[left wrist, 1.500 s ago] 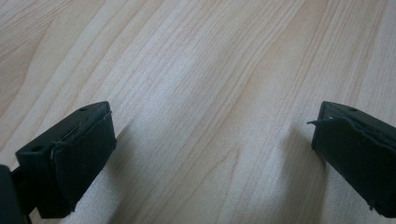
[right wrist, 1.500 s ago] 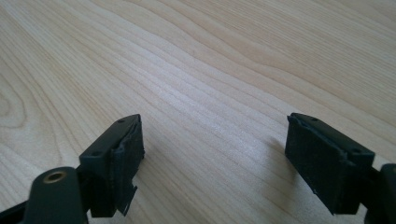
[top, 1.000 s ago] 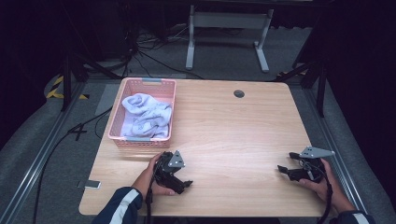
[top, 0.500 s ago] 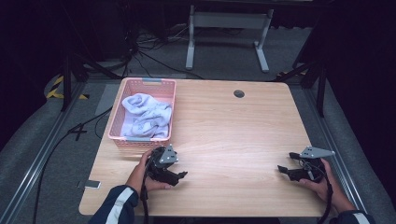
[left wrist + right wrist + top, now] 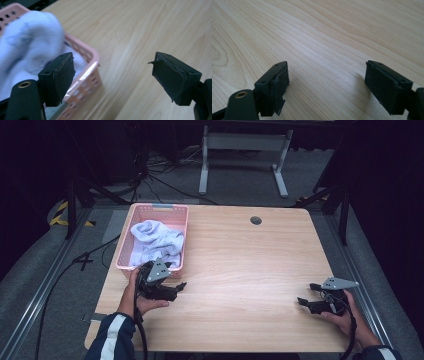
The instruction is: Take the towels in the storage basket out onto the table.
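Since the earlier frame, the left gripper (image 5: 175, 287) has travelled from the near-left part of the bench (image 5: 250, 265) toward the pink basket (image 5: 159, 209) and now sits at the basket's near right corner. Its fingers (image 5: 61, 75) have just been closing slightly from full spread, with nothing between them; they stand wide.

The white cloth (image 5: 155, 242) lies bunched inside the basket, filling most of its floor and rising above the rim at the near end. In the left gripper view the cloth (image 5: 27, 45) appears just beyond the left finger, with the basket's perforated wall (image 5: 85, 75) between gripper and fabric. No contact with the cloth or the basket is visible.

The right gripper (image 5: 305, 302) rests low over the near right part of the bench, well apart from the basket. Its fingers (image 5: 274, 85) stand wide over bare wood grain, holding nothing.

Step in hand, as judged: the approach to the cloth, before any grasp. The next move calls for the left gripper to clear the basket rim, tilt downward over the nearest raised fold, and close on a single thick ridge of fabric. A grip taken too close to the wall risks catching the rim and dragging the basket along.

Beyond the bench, a white metal stand (image 5: 245, 150) and loose cables (image 5: 160, 165) occupy the dark floor.
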Demonstrator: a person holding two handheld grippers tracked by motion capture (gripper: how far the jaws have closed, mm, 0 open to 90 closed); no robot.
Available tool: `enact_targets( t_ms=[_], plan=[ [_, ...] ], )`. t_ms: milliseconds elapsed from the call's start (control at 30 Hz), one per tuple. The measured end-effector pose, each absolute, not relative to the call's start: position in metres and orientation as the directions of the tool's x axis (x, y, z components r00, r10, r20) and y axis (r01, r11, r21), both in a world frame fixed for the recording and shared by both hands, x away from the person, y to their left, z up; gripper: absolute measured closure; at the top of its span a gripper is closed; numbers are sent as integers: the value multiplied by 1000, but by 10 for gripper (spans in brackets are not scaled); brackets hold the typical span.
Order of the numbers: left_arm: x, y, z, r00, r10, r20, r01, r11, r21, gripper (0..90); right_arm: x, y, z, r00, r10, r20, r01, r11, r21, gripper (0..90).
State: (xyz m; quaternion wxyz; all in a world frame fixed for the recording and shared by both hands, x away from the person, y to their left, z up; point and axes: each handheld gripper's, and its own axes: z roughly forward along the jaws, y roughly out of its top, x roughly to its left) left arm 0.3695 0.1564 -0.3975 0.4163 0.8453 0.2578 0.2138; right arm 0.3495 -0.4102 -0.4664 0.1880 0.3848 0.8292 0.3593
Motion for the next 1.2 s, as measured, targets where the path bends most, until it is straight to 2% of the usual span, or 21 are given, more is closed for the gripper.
enact_targets(
  t_ms=[200, 300, 500, 533, 667, 733, 833, 967, 1033, 1067, 1200],
  plan=[
    [382, 170, -386, 727, 660, 192, 268, -529, 805, 172, 349, -410, -466, -636, 771, -32, 503, 445, 741, 193],
    [392, 179, -381, 706, 686, 177, 284, -503, 817, 160, 349, -410, -466, -637, 770, -31, 502, 446, 741, 193],
    [433, 189, -380, 659, 717, 226, 385, -580, 718, 160, 348, -411, -466, -639, 768, -33, 501, 448, 741, 193],
    [442, 190, -382, 653, 727, 212, 413, -577, 705, 157, 348, -411, -466, -639, 769, -32, 501, 447, 741, 193],
    [461, 188, -390, 654, 733, 188, 450, -576, 682, 158, 349, -411, -466, -639, 768, -32, 501, 447, 741, 193],
    [477, 183, -397, 660, 725, 197, 483, -610, 628, 159, 349, -411, -466, -640, 767, -33, 500, 449, 741, 192],
    [493, 179, -399, 676, 717, 171, 510, -623, 593, 159, 348, -411, -466, -640, 768, -34, 500, 450, 740, 193],
    [505, 176, -397, 694, 695, 189, 509, -659, 554, 145, 348, -411, -467, -640, 768, -34, 500, 449, 741, 192],
    [517, 173, -397, 717, 676, 168, 529, -685, 500, 135, 348, -411, -466, -641, 767, -33, 501, 451, 739, 193],
    [517, 173, -397, 717, 676, 168, 529, -685, 500, 108, 348, -411, -466, -641, 767, -33, 501, 451, 739, 193],
    [527, 174, -402, 725, 673, 146, 542, -689, 481, 101, 348, -411, -466, -640, 768, -33, 501, 449, 740, 192]
  ],
)
